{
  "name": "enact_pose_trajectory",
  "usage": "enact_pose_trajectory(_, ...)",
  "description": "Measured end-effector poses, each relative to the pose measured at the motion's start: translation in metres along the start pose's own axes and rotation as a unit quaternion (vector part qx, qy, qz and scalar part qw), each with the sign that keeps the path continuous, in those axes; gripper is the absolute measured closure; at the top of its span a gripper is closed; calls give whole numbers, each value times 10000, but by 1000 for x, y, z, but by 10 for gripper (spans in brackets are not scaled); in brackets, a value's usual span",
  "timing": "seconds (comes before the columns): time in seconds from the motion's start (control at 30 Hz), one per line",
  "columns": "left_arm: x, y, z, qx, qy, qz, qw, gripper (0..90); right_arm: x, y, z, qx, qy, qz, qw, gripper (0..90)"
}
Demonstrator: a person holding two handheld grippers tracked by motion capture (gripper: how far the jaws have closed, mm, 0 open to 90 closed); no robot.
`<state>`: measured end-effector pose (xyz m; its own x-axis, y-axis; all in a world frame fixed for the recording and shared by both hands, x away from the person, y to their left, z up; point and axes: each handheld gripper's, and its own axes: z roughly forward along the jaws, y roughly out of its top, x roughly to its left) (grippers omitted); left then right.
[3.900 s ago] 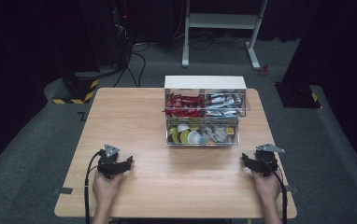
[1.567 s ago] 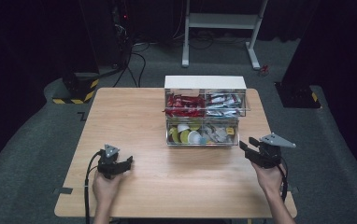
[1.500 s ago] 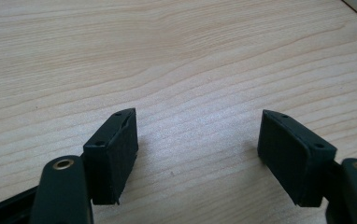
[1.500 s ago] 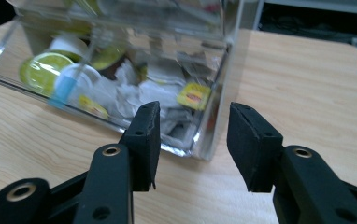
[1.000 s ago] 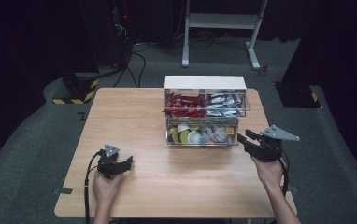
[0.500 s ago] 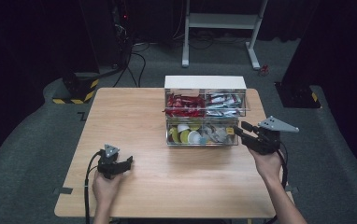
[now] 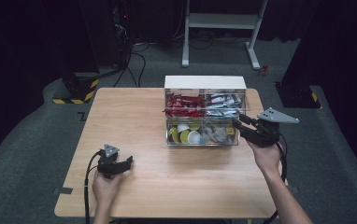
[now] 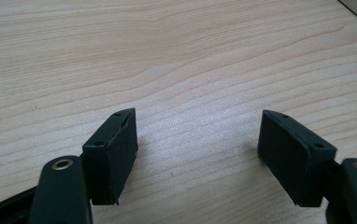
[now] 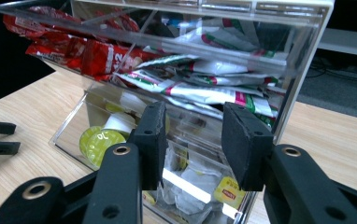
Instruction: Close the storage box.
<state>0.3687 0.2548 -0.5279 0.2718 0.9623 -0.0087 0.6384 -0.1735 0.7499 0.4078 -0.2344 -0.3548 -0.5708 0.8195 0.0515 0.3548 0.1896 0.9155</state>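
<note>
A clear two-tier organizer (image 7: 204, 83) stands at the table's far centre-right. Its upper tier holds red sachets (image 7: 183, 103) and silver-green sachets (image 7: 223, 100). The lower tier holds yellow-green capsules (image 7: 186, 136) and tea bags (image 7: 221, 134). My right gripper (image 7: 239, 123) hovers at the organizer's front right corner, pointing left at it. In the right gripper view its jaws (image 9: 194, 126) frame the silver-green sachets (image 9: 204, 93) behind the clear wall; they have just been closing, with a narrow gap and nothing between them. My left gripper (image 7: 126, 162) rests on the table near the front left, open over bare wood (image 8: 197, 135).
The wooden table (image 7: 134, 112) stretches left of the organizer. Behind it a white stand (image 7: 223, 21) rises from the dark floor. A black-and-yellow striped base (image 7: 76, 88) sits beyond the table's far left corner.
The right gripper has risen and moved left from the table's right edge up to the organizer's front right corner. The left gripper has stayed in place.
</note>
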Motion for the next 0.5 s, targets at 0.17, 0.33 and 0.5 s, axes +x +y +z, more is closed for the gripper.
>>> enact_pose_trajectory(0.17, 0, 0, 0, 9, 8, 10, 10000, 288, -1, 6, 4, -10, -4, -21, 10000, 619)
enact_pose_trajectory(0.33, -1, 0, 0, 17, 11, 20, 10000, 287, -1, 10, 9, 0, -7, 12, 10000, 624)
enact_pose_trajectory(0.5, -1, 0, 0, 19, 19, 30, 10000, 286, -2, 13, 14, 10, -11, 37, 10000, 630)
